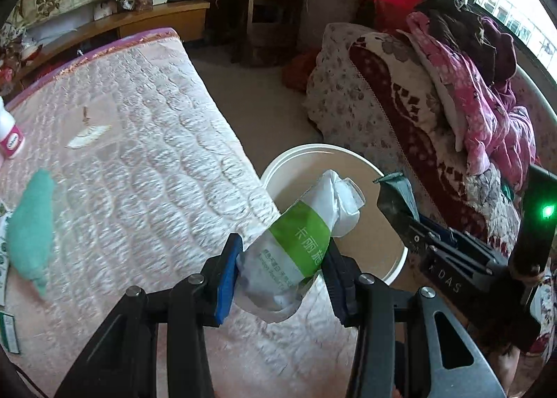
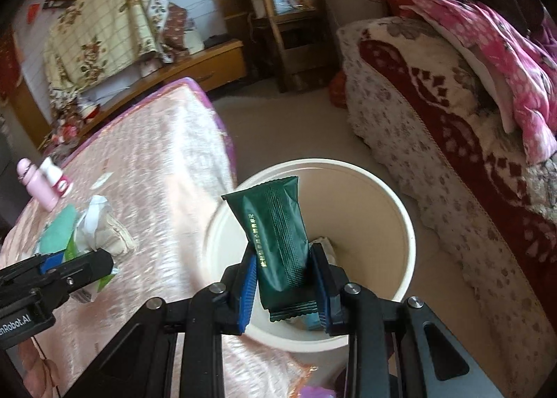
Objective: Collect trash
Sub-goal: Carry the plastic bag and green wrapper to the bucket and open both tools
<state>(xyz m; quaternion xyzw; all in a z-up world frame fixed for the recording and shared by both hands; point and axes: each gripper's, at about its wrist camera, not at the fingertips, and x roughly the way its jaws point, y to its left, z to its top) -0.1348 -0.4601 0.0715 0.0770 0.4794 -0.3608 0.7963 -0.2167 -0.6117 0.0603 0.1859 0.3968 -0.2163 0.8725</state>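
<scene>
Two grippers each carry a piece of trash by a cream bucket (image 2: 400,210) that stands on the floor between a bed with a pink quilted cover (image 1: 146,126) and a sofa draped in a red-and-cream floral blanket (image 2: 452,140).

The left gripper (image 1: 282,279) has its blue pads (image 1: 228,276) closed partway on a crumpled white plastic pack with a green band (image 1: 306,234). The pack sticks out over the corner of the bed, and its twisted end reaches above the near rim of the bucket. In the right wrist view the same gripper sits at the lower left, over the bed.

The right gripper (image 2: 283,279) is pinched onto the lower part of a dark green snack wrapper (image 2: 278,234), which stands roughly upright between the pads, directly above the bucket's mouth. A few scraps already lie at the bottom of the bucket, mostly hidden behind the wrapper.

Still on the bed cover are a teal cloth (image 1: 31,224), a small pale scrap (image 1: 87,137), a pink bottle (image 2: 38,185) and a white bottle with a pink label (image 2: 57,178). Pink clothes (image 1: 470,95) are heaped on the sofa.
</scene>
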